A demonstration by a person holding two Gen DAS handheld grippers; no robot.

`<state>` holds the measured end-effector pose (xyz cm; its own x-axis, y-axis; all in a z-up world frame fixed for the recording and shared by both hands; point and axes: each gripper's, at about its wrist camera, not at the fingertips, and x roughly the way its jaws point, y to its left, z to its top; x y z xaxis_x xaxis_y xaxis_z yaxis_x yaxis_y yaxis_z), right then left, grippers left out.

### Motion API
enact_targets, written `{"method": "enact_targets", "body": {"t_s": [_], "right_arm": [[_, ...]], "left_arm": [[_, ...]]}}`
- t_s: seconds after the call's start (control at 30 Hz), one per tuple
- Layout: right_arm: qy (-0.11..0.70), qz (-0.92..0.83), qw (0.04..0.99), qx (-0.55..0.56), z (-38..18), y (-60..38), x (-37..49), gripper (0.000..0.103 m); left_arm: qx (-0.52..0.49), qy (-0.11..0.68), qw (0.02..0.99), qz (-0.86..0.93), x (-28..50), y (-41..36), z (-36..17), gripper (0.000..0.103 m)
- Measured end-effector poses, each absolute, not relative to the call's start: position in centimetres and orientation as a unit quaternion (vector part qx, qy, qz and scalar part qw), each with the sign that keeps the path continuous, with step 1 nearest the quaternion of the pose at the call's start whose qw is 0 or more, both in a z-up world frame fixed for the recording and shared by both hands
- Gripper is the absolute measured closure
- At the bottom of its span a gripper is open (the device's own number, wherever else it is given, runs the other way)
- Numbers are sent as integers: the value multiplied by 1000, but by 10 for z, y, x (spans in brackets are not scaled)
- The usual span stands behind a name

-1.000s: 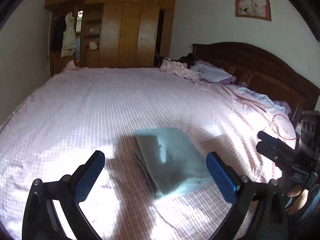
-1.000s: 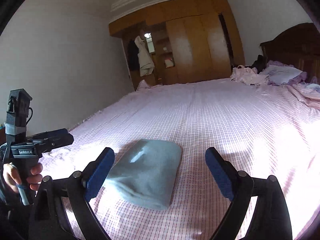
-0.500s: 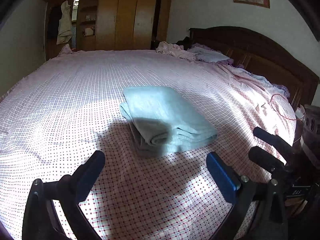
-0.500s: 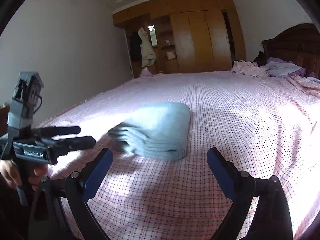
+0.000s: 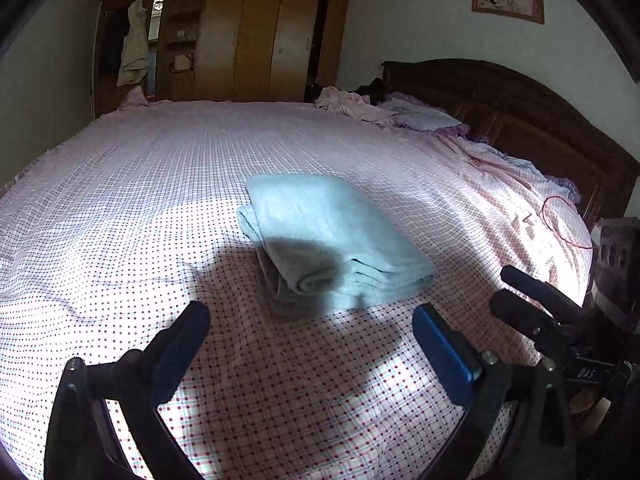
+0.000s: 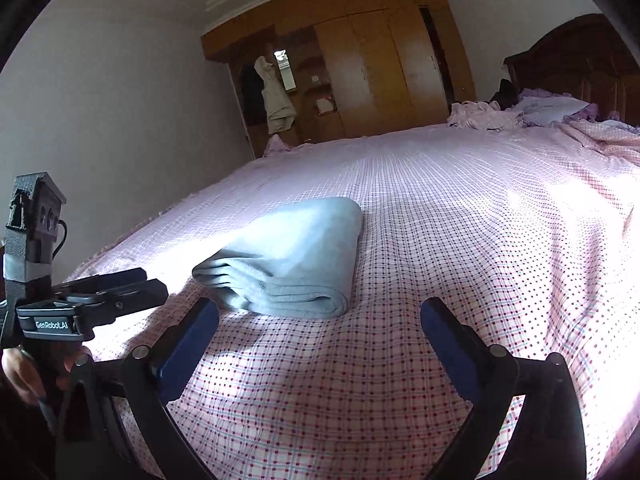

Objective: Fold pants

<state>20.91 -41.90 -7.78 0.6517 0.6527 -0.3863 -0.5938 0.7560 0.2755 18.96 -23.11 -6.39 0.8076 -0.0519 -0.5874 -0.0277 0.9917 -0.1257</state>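
Note:
The light blue pants (image 5: 328,240) lie folded into a thick rectangular bundle on the pink checked bed sheet (image 5: 140,208); they also show in the right wrist view (image 6: 292,256). My left gripper (image 5: 310,320) is open and empty, held back from the bundle's near end. My right gripper (image 6: 320,312) is open and empty, just short of the bundle's layered edge. Each gripper shows in the other's view, the right one (image 5: 536,304) and the left one (image 6: 112,292).
A dark wooden headboard (image 5: 520,112) stands at the right with pillows (image 5: 420,118) and crumpled pink clothes (image 5: 348,104) before it. A wooden wardrobe (image 5: 248,36) stands beyond the far end of the bed. A red cord (image 5: 560,220) lies near the bed's right edge.
Both grippers have drawn back and away from the folded pants, which now sit farther ahead in both views. The pants themselves have not moved.

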Motion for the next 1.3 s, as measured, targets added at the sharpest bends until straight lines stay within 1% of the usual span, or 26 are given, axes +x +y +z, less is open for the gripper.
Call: {"method": "enact_targets", "body": {"t_s": [1.3], "right_arm": [[252, 349, 901, 47, -85, -406, 207, 6]], "left_arm": [[-69, 322, 944, -10, 194, -231, -65, 0]]}}
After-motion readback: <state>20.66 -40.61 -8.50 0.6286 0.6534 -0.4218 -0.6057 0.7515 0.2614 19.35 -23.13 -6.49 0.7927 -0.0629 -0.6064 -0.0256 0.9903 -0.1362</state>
